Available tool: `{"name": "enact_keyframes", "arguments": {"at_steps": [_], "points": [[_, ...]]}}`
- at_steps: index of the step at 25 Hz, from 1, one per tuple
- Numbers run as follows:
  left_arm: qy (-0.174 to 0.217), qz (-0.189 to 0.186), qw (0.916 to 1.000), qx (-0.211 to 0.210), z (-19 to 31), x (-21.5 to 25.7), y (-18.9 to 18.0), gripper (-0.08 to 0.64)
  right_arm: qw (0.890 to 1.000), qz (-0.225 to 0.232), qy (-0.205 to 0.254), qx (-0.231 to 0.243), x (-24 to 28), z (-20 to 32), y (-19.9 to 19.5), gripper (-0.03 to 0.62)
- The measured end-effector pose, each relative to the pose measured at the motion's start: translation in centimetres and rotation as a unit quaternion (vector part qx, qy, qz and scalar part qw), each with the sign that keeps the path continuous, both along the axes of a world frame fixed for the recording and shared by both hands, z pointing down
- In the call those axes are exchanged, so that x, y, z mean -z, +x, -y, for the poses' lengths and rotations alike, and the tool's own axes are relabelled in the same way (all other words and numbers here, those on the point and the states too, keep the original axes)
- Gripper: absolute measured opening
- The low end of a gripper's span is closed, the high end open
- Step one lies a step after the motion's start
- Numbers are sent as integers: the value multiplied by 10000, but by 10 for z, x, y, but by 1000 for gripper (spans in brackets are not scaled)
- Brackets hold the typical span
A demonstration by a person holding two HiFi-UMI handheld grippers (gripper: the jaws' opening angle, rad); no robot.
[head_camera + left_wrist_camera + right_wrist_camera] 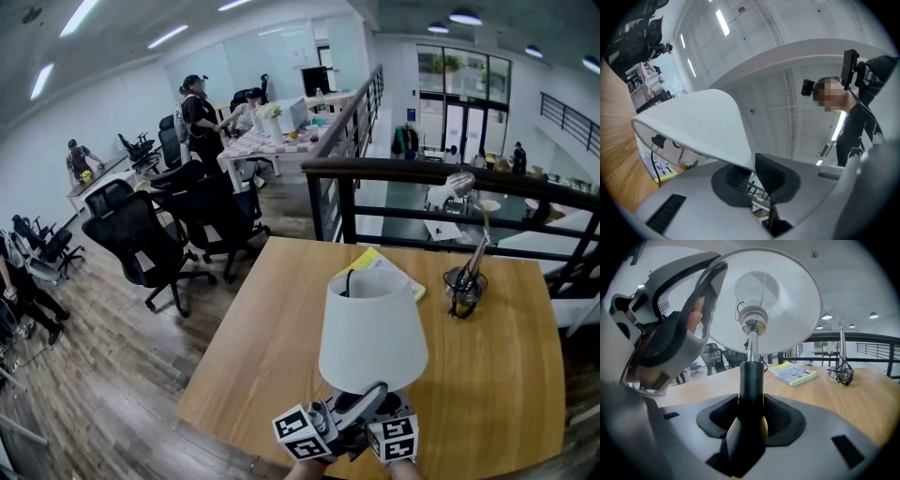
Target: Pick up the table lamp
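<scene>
The table lamp has a white cone shade and a black stem, and it stands out over the near edge of the wooden table. My right gripper is shut on the black stem, with the shade and bulb above it. My left gripper is closed on the lower rim of the shade, which runs between its two pads. Both marker cubes show at the bottom of the head view, just under the shade. The lamp's base is hidden.
A silver desk lamp with a coiled black cable stands at the table's far right. A yellow-edged booklet lies behind the shade. A black railing runs past the far edge. Office chairs stand left.
</scene>
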State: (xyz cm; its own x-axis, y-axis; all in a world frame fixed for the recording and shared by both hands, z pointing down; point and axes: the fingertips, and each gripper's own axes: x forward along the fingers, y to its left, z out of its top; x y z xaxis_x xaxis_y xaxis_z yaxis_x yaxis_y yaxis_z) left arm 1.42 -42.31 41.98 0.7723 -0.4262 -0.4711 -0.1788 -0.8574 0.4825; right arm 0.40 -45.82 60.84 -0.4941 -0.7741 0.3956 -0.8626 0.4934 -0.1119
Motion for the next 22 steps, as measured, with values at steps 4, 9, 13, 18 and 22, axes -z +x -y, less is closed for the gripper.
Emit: {"name": "enact_keyframes", "arguments": {"at_steps": [4, 9, 13, 18, 22], "points": [[78, -11, 10000, -58, -5, 9, 5, 29, 9999, 40, 112, -45, 9, -1, 3, 176], [185, 46, 9998, -103, -12, 14, 10, 29, 9996, 84, 223, -124, 16, -3, 8, 176], [293, 79, 9994, -138, -16, 24, 15, 29, 9992, 142, 329, -173, 27, -3, 12, 176], [434, 103, 9989, -133, -24, 37, 18, 29, 9985, 181, 488, -184, 43, -4, 15, 176], [556, 106, 9983, -106, -29, 48, 20, 29, 9978, 203, 614, -154, 55, -5, 17, 176]]}}
